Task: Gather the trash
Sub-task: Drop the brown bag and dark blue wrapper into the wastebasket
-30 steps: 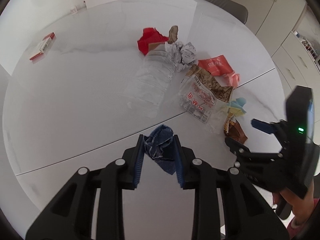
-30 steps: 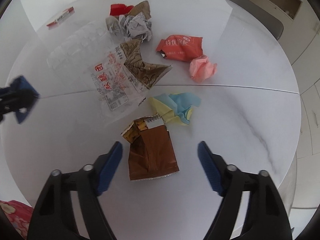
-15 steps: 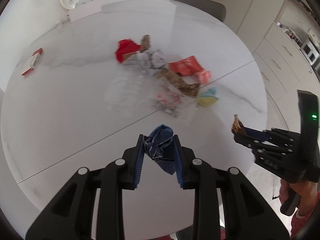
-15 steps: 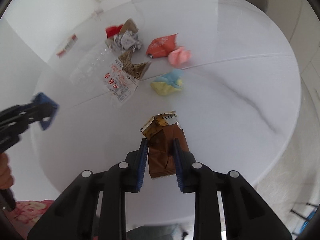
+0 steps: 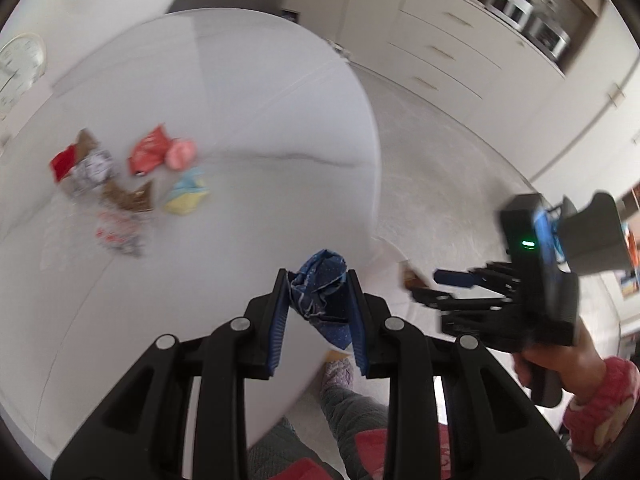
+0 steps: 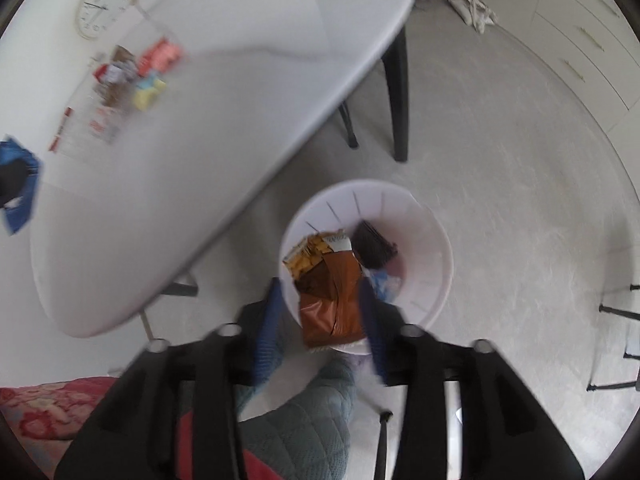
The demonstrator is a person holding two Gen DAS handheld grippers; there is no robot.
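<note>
Though blurred, litter [image 5: 120, 184] apparently dots the round white table [image 5: 240, 120].

Bright, even daylight with soft shadows; both fisheye views bend at dark rims and smear with motion blur.

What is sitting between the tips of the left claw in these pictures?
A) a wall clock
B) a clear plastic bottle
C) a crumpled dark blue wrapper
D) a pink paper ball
C: the left claw is clamped on a crumpled dark blue wrapper, while the pink paper ball lies far off on the white table.
</note>
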